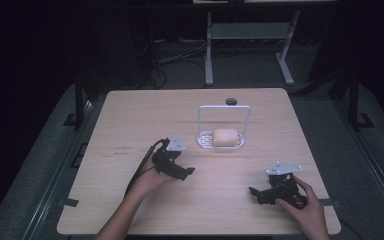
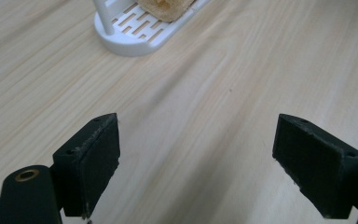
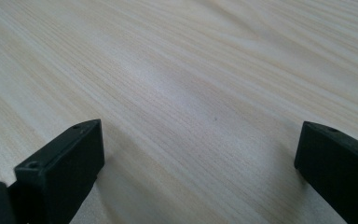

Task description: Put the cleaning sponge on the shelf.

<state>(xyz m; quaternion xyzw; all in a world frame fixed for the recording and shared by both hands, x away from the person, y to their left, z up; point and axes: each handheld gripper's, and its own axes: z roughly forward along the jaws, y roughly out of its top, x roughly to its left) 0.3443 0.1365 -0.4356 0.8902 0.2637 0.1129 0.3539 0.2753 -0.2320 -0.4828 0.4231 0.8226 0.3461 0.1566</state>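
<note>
Both sets of jaws wide open and empty over a pale wooden bench, a bread roll waiting on its white rack.

The left gripper (image 1: 176,166) holds its jaws spread with nothing between them; ahead of them, a little to the left, sits the slotted rack (image 2: 135,37) carrying the roll (image 1: 224,137). The right gripper (image 1: 275,192), equally open (and well apart from the rack), faces bare wood. Judged from here, a clean pickup means bringing the left jaws level, straddling the roll, and closing gently.
</note>
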